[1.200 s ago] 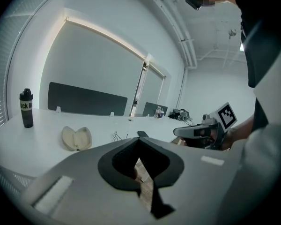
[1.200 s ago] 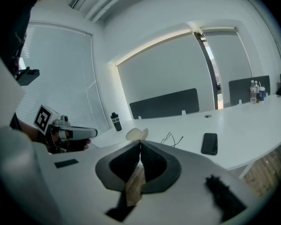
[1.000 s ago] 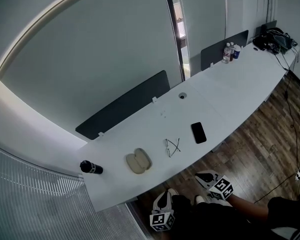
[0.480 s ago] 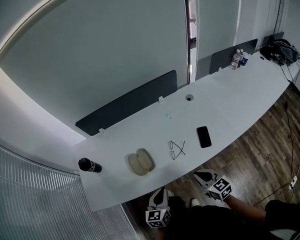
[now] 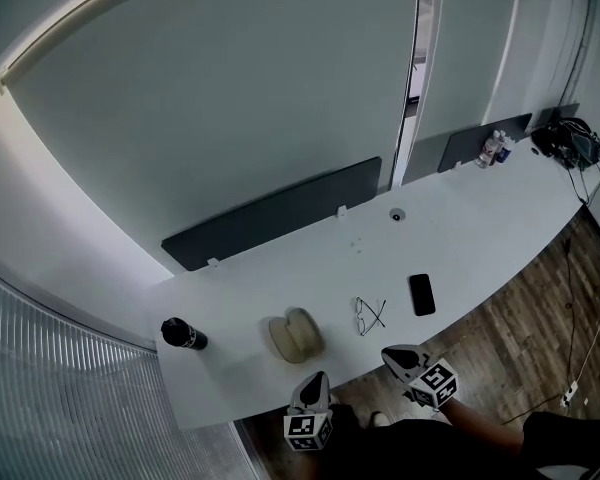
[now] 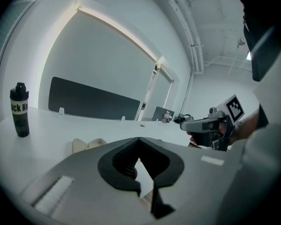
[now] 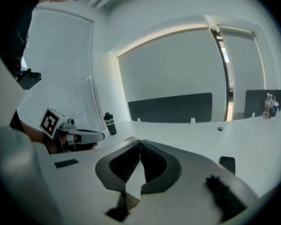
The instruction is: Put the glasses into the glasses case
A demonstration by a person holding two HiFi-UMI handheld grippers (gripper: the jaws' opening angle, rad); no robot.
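Note:
The glasses (image 5: 371, 315) lie with their arms unfolded on the white table (image 5: 240, 298), near its front edge. The beige glasses case (image 5: 296, 335) lies open to their left, and also shows low in the left gripper view as the case (image 6: 86, 144). My left gripper (image 5: 318, 380) hovers at the table's front edge just below the case, jaws shut and empty (image 6: 139, 138). My right gripper (image 5: 392, 353) hangs just off the edge, below and right of the glasses, also shut with nothing in it (image 7: 140, 142). Each gripper sees the other across the table.
A black phone (image 5: 421, 294) lies flat to the right of the glasses. A black bottle (image 5: 183, 334) stands at the table's left end. Dark divider panels (image 5: 280, 211) line the far edge, with bottles (image 5: 495, 149) and a bag (image 5: 575, 140) at the far right end. Wooden floor lies below.
Both grippers have come closer to the table's front edge, still shut. The head view has swung, so the table and its things sit further right in it.

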